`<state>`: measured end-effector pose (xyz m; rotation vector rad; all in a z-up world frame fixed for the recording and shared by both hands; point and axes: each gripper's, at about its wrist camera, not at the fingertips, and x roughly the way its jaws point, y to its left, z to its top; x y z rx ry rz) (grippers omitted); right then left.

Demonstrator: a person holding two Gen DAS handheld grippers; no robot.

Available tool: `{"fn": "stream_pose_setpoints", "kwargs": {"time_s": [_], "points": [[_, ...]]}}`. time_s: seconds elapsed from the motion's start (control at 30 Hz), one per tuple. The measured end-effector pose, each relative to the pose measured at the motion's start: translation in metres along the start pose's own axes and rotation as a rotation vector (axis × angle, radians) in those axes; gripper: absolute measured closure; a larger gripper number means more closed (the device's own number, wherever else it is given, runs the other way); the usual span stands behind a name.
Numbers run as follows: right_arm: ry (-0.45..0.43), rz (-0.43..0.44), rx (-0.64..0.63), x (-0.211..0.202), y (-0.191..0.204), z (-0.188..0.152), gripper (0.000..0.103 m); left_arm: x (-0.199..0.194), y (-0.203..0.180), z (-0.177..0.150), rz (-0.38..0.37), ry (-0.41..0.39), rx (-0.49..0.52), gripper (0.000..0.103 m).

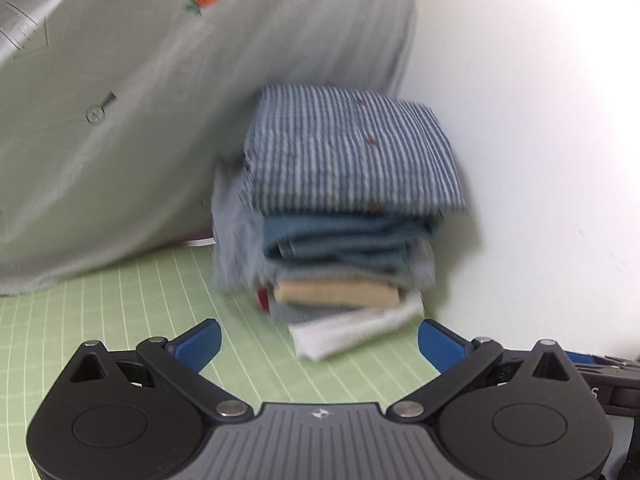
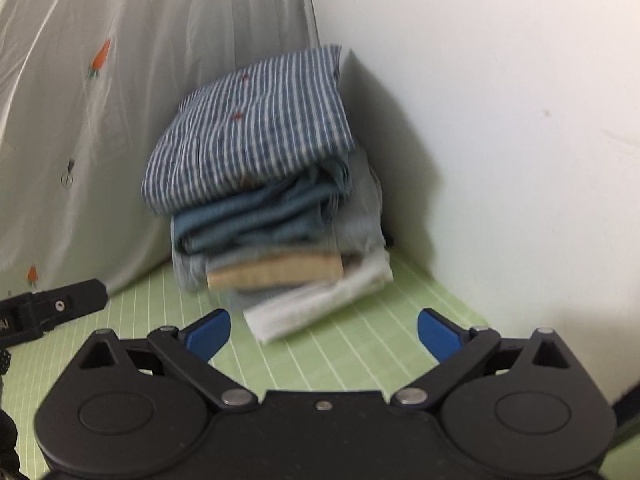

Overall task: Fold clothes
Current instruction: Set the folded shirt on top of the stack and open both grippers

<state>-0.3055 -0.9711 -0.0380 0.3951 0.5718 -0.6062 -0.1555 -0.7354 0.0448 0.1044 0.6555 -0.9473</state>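
Note:
A stack of folded clothes (image 1: 344,216) stands on the green grid mat (image 1: 120,320) in the corner. Its top piece is a blue-and-white striped garment (image 1: 348,148) (image 2: 252,128); below lie blue, beige (image 2: 276,274) and white (image 2: 320,300) pieces. My left gripper (image 1: 320,340) is open just in front of the stack's base, nothing between its blue fingers (image 1: 198,342). My right gripper (image 2: 324,332) is also open and empty, a little short of the stack's white bottom layer. Part of the left gripper (image 2: 52,308) shows at the left edge of the right wrist view.
A grey cloth with carrot prints (image 1: 140,100) (image 2: 100,80) hangs behind and left of the stack. A white wall (image 1: 540,140) (image 2: 500,120) closes the right side right next to the stack. The mat (image 2: 360,352) extends toward me in front of the stack.

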Motion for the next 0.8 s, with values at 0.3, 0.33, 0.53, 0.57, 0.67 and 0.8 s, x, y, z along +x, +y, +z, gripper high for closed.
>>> {"fn": "stream_pose_setpoints", "kwargs": {"time_s": [0.3, 0.33, 0.53, 0.57, 0.67, 0.8], "points": [[0.057, 0.006, -0.034, -0.026, -0.001, -0.038, 0.002, -0.023, -0.016, -0.041, -0.039, 0.060, 0.027, 0.000], [0.057, 0.004, -0.035, -0.028, -0.002, -0.040, 0.002, -0.025, -0.018, -0.043, -0.036, 0.060, 0.038, 0.000], [0.054, -0.003, -0.017, -0.035, -0.007, -0.045, 0.002, -0.029, -0.021, -0.048, -0.063, 0.073, 0.053, 0.000], [0.051, -0.004, -0.014, -0.035, -0.007, -0.045, 0.002, -0.030, -0.022, -0.049, -0.067, 0.075, 0.056, 0.000], [0.045, -0.007, -0.008, -0.039, -0.007, -0.046, 0.002, -0.031, -0.022, -0.048, -0.072, 0.076, 0.062, 0.000], [0.040, -0.007, -0.004, -0.040, -0.007, -0.046, 0.002, -0.031, -0.021, -0.047, -0.075, 0.072, 0.066, 0.000]]}}
